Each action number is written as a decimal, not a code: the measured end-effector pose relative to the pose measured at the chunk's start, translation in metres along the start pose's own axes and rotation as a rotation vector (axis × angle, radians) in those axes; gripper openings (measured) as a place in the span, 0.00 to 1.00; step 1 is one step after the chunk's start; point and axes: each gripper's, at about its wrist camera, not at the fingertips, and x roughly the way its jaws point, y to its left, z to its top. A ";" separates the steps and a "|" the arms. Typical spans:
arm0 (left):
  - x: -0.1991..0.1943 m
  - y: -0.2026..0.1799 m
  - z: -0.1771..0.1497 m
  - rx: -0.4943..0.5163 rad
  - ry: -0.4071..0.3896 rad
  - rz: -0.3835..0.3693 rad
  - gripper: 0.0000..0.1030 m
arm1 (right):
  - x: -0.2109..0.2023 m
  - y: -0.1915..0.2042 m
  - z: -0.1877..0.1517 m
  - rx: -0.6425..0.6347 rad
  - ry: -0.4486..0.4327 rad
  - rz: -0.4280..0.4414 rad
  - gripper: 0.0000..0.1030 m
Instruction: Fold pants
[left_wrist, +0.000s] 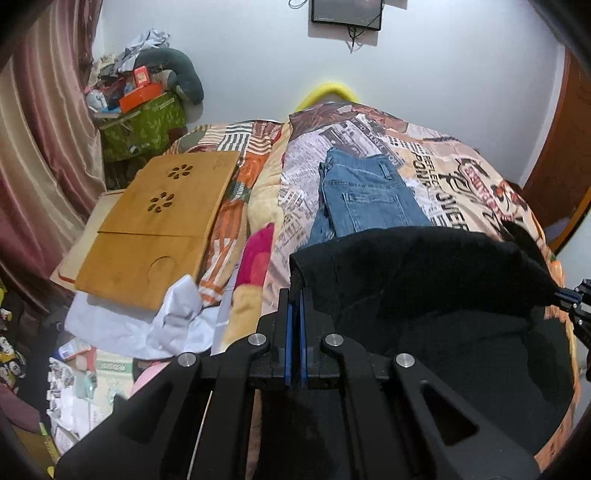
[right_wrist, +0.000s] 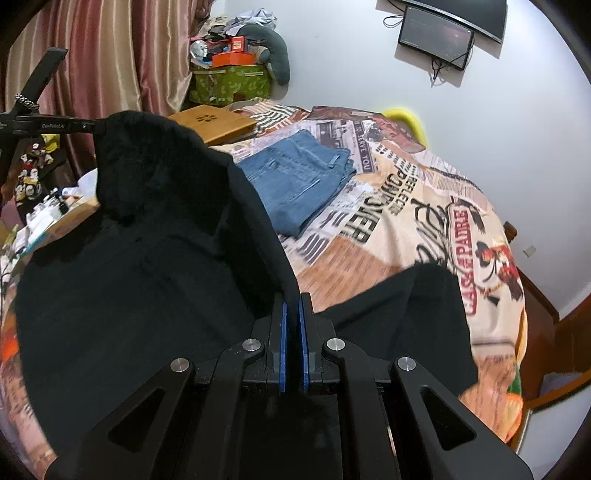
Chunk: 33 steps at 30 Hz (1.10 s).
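Gripping a corner of the black pants (left_wrist: 424, 266), the left gripper (left_wrist: 295, 295) has its blue-padded fingers pressed together on the dark fabric. Right gripper (right_wrist: 291, 299): likewise pinched onto an edge of the same garment, pads close together with cloth between them. Black pants: raised between the two grippers, the lower part draped over the printed bedspread (right_wrist: 424, 229) at the near end of the bed.

Folded blue jeans (left_wrist: 365, 195): lying flat on the bedspread beyond the black pants, back pocket and belt loop facing up.

Legible writing on the bedspread, newspaper-style print: "TO SERVE YOU", large block letters ending in "OVER", and a red banner whose lettering is too distorted to read with certainty. Left gripper arm, seen in the right wrist view, carries small white lettering, "GenRobot.AI".

Bamboo lap tray (left_wrist: 159, 218): on the bed's left side, flower-shaped cut-outs in its top. Wall-mounted screen (right_wrist: 436, 37): dark, cable hanging below. Green patterned box (right_wrist: 231, 83): beside the curtain (right_wrist: 110, 51), piled with clutter.
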 end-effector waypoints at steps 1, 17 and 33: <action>-0.005 0.000 -0.005 0.002 -0.002 0.003 0.02 | -0.004 0.004 -0.005 0.003 0.002 0.001 0.05; -0.048 0.015 -0.091 -0.052 0.035 0.009 0.02 | -0.048 0.053 -0.059 0.060 -0.001 0.049 0.03; -0.040 0.026 -0.136 -0.051 0.182 0.044 0.09 | -0.048 0.018 -0.058 0.208 0.034 -0.005 0.05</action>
